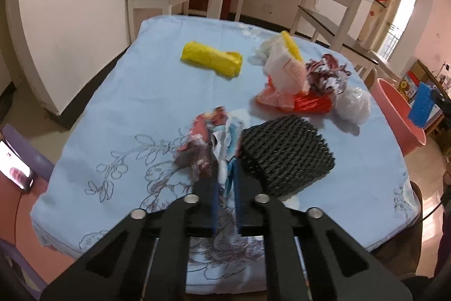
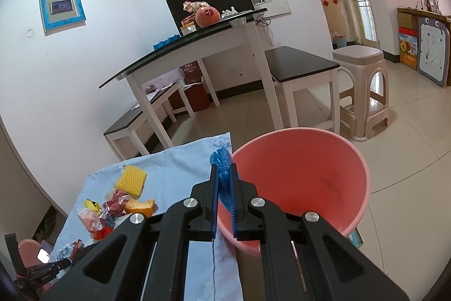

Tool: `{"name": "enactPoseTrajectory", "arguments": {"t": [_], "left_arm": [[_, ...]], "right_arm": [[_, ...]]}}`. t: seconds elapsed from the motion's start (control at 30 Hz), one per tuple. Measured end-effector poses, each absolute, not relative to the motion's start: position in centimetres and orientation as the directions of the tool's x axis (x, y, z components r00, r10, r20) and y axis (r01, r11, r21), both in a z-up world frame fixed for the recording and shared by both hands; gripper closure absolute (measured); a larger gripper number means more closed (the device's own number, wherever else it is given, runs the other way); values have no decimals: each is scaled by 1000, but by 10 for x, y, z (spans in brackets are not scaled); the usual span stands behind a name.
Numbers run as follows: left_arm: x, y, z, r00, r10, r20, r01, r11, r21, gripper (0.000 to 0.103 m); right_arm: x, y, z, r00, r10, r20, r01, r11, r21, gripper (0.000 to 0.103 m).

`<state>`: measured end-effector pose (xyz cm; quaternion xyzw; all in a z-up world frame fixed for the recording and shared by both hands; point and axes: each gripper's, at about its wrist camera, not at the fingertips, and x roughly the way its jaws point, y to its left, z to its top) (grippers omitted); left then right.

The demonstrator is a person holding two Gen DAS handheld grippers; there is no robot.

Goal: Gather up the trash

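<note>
My left gripper (image 1: pixel 225 174) is shut on a crumpled multicoloured wrapper (image 1: pixel 208 137) on the blue tablecloth (image 1: pixel 126 109). A black foam net (image 1: pixel 284 154) lies just right of it. A yellow foam net (image 1: pixel 211 59) lies farther back, and a pile of plastic bags and wrappers (image 1: pixel 304 83) sits at the back right. My right gripper (image 2: pixel 224 174) is shut on a blue foam net (image 2: pixel 224 168) and holds it at the near rim of the pink bucket (image 2: pixel 324 160). That blue net also shows in the left wrist view (image 1: pixel 421 106), over the bucket (image 1: pixel 394 114).
The pink bucket stands on the tiled floor off the table's right edge. A white desk with benches (image 2: pixel 214 47) and a beige stool (image 2: pixel 363 86) stand beyond. A purple chair with a lit phone (image 1: pixel 17 168) is at the table's left.
</note>
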<state>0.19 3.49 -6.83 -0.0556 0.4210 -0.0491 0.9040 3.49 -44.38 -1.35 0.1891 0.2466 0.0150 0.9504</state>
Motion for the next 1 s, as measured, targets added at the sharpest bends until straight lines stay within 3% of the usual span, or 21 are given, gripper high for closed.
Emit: {"name": "enactPoseTrajectory", "arguments": {"t": [0.4,1.0], "left_arm": [[11,12,-9,748,-198,-634,110,978,-175,98],[59,-136,28,698,-456,-552,426,884,-192,98]], "right_arm": [[35,-448,-14,881,119,-457,65,928,367,97],[37,-467,-21,881,112,-460,94,911,402,97]]}}
